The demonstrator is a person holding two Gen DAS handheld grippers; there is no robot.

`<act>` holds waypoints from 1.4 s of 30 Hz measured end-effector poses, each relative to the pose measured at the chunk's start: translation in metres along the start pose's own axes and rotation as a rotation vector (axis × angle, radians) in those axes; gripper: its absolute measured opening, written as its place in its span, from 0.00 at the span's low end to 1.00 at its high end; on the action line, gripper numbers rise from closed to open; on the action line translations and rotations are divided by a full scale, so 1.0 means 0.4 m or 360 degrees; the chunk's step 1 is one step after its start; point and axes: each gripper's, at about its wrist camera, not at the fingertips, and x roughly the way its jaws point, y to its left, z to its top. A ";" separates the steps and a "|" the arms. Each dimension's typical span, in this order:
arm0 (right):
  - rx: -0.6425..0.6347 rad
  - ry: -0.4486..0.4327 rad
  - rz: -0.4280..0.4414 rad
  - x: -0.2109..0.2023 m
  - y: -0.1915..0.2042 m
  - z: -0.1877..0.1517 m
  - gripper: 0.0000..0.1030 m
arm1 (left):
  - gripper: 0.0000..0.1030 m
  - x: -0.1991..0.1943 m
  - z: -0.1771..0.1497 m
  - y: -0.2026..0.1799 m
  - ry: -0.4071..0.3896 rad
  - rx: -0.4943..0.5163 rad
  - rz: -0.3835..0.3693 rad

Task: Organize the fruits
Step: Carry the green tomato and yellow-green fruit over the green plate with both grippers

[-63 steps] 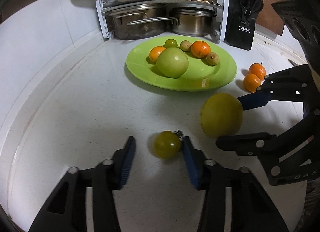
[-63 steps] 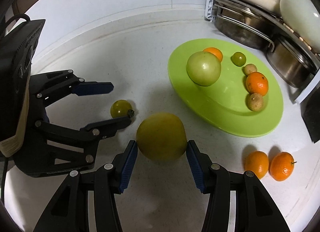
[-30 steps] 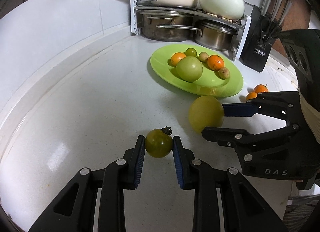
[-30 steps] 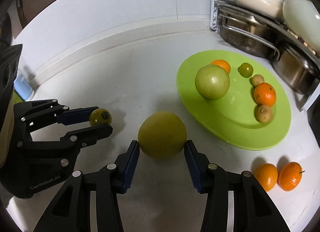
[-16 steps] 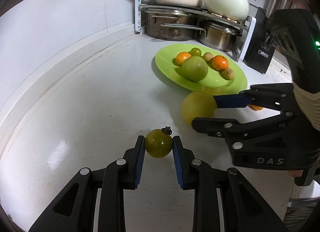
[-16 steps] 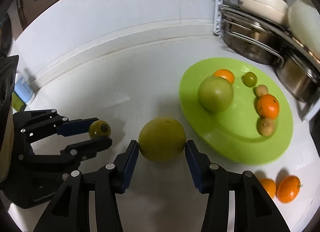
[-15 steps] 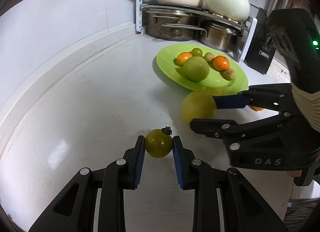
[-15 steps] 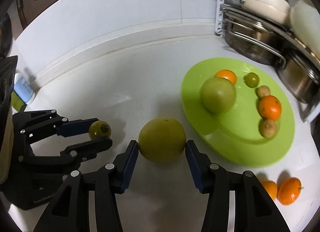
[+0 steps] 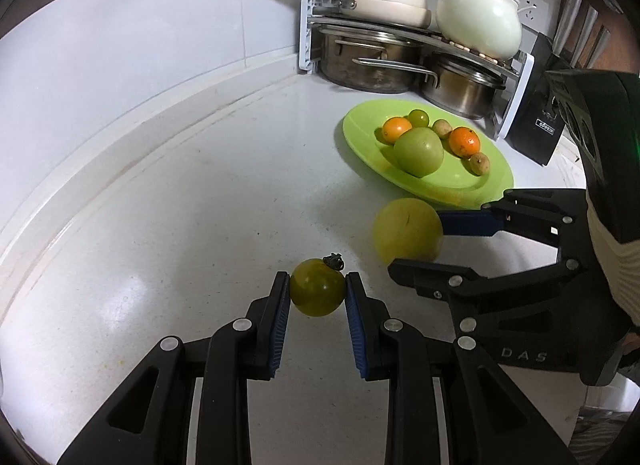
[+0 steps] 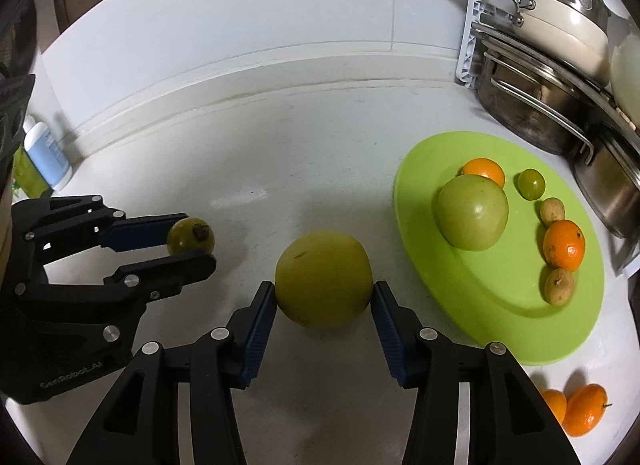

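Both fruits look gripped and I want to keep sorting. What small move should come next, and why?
Probably carry the large yellow fruit toward the green plate. The right hand-held gripper is clamped on it, the plate lies close beside it, and its near part is bare. The left hand-held gripper holds the small green fruit.

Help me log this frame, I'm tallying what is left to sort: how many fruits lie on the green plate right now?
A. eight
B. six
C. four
B: the green plate holds a large green fruit, two oranges, a small green fruit and two small brown ones.
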 end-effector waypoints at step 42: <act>0.0276 -0.0390 -0.0235 -0.396 -0.217 -0.031 0.48 | 0.27 -0.134 0.230 -0.275 -0.0310 0.0138 -0.0131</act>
